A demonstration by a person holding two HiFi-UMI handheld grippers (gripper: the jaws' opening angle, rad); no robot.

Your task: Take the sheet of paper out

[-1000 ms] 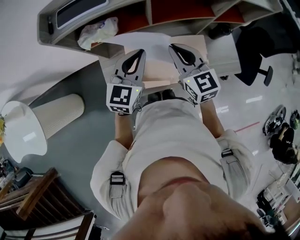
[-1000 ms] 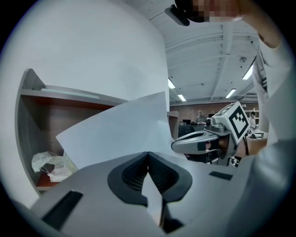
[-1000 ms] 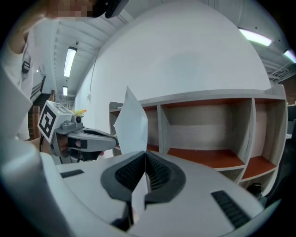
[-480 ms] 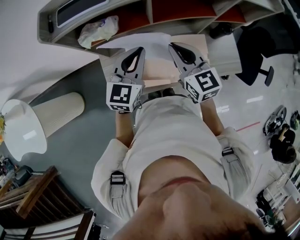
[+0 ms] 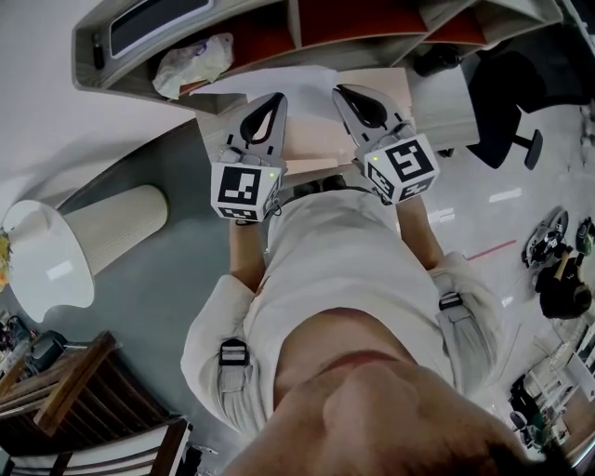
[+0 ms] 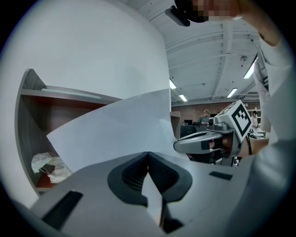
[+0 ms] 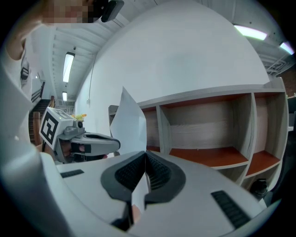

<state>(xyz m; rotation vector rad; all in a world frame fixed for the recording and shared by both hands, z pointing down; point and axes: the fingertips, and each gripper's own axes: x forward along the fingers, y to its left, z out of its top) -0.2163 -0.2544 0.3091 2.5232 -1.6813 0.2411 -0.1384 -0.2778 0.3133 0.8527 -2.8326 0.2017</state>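
A white sheet of paper [image 5: 279, 79] is held out in front of the shelf unit, its far edge near the lower shelf. My left gripper [image 5: 268, 104] is shut on the sheet's near left edge; in the left gripper view the sheet of paper [image 6: 115, 134] rises from the closed left gripper [image 6: 148, 157]. My right gripper [image 5: 358, 100] is shut on the near right edge, and the sheet of paper [image 7: 129, 125] stands edge-on above the closed right gripper [image 7: 144, 159].
A grey shelf unit with orange-brown boards [image 5: 307, 23] stands ahead, its compartments [image 7: 208, 134] bare. A crumpled white bag [image 5: 191, 60] lies on the left shelf. A white lamp [image 5: 65, 246] is at the left and a black office chair [image 5: 502, 102] at the right.
Both grippers, still holding the sheet, have barely shifted; the sheet sits about where it was.
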